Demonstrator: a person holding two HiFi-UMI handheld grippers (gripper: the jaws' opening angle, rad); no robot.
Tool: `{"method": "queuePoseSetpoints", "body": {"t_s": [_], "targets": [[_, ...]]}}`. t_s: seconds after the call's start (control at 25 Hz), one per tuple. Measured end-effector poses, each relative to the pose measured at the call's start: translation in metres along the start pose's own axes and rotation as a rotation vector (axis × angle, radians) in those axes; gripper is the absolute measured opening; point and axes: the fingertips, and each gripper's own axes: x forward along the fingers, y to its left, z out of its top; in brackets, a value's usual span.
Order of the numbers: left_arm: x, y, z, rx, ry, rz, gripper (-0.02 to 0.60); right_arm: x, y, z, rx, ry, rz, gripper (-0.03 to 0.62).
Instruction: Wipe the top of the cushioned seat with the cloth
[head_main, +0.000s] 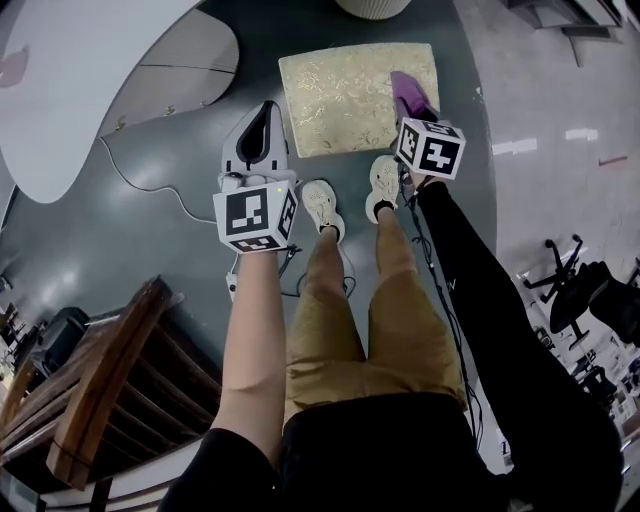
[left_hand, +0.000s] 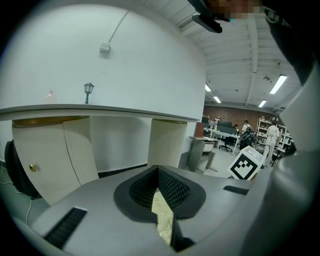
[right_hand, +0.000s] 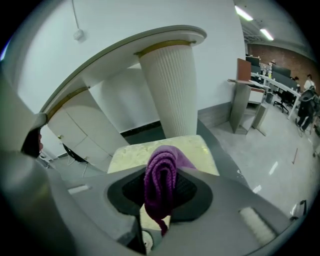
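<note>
The cushioned seat (head_main: 340, 95) is a square, pale gold patterned pad on the dark floor ahead of my feet; it also shows in the right gripper view as the seat (right_hand: 135, 152). My right gripper (head_main: 412, 108) hangs over the seat's right near part, shut on a purple knitted cloth (head_main: 408, 92). Between that gripper's pads the folded cloth (right_hand: 160, 182) sticks up and hangs down. My left gripper (head_main: 262, 130) sits left of the seat above the floor, jaws shut with nothing between them; only a sliver of seat (left_hand: 162, 217) shows past them.
A ribbed white pedestal (right_hand: 167, 90) under a curved white counter (head_main: 60, 110) stands behind the seat. A cable (head_main: 150, 185) trails on the floor at left. A wooden bench (head_main: 95, 390) lies at lower left, an office chair (head_main: 580, 290) at right. My shoes (head_main: 322, 207) are close to the seat's near edge.
</note>
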Motion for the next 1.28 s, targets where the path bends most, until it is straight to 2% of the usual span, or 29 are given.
{"method": "queuePoseSetpoints", "body": {"t_s": [0.16, 0.36, 0.44, 0.48, 0.6, 0.68, 1.0, 1.28], "targets": [[-0.013, 0.019, -0.001, 0.015, -0.006, -0.02, 0.006, 0.014, 0.091, -0.012, -0.051, 0.023, 0.131, 0.083], [-0.028, 0.038, -0.008, 0.017, -0.006, -0.038, 0.006, 0.031, 0.202, -0.039, -0.058, 0.103, 0.371, 0.083], [-0.033, 0.046, -0.014, 0.012, -0.001, -0.037, 0.006, 0.044, 0.224, -0.051, -0.052, 0.15, 0.394, 0.083], [-0.035, 0.05, -0.017, 0.01, 0.003, -0.035, 0.006, 0.053, 0.227, -0.058, -0.048, 0.179, 0.378, 0.083], [-0.04, 0.06, -0.026, 0.002, 0.018, -0.024, 0.006, 0.077, 0.214, -0.077, -0.042, 0.263, 0.272, 0.083], [-0.04, 0.064, -0.029, -0.004, 0.026, -0.012, 0.006, 0.082, 0.203, -0.079, -0.031, 0.282, 0.233, 0.083], [-0.018, 0.046, -0.024, -0.01, 0.025, -0.017, 0.006, 0.073, 0.15, -0.061, -0.039, 0.255, 0.189, 0.083], [0.014, -0.005, -0.011, 0.01, 0.023, -0.058, 0.006, 0.059, 0.055, -0.037, 0.021, 0.222, 0.1, 0.083]]}}
